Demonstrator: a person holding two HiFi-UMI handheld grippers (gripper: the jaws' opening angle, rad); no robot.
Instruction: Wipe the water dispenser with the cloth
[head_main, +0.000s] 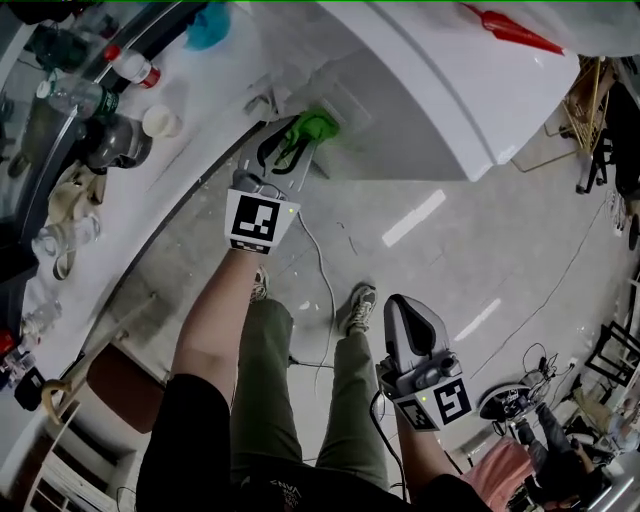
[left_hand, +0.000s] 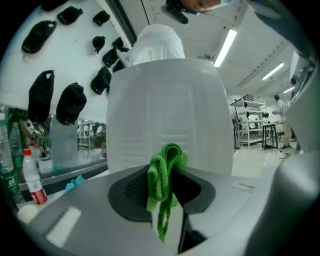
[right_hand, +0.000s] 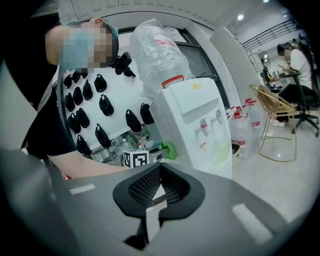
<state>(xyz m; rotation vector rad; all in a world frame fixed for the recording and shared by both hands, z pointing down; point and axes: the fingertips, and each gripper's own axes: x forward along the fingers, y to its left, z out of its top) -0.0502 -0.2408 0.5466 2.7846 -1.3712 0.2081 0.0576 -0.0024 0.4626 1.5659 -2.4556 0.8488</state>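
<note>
The white water dispenser (head_main: 440, 90) fills the top of the head view, and its side panel (left_hand: 165, 110) stands right in front of the left gripper. My left gripper (head_main: 300, 142) is shut on a green cloth (head_main: 312, 126), and the bunched cloth (left_hand: 165, 175) is pressed against that panel. My right gripper (head_main: 405, 302) hangs low by the person's right leg, away from the dispenser, shut with nothing in it (right_hand: 156, 192). From there the dispenser's front with its taps (right_hand: 197, 120) and the bottle on top (right_hand: 155, 50) are in view.
A white counter (head_main: 190, 150) with bottles and cups (head_main: 130, 70) runs along the left. A cable (head_main: 325, 290) trails on the floor by the person's feet. Water jugs (right_hand: 245, 125) and a wire chair (right_hand: 272, 112) stand to the dispenser's right. Black caps (left_hand: 70, 102) hang on the wall.
</note>
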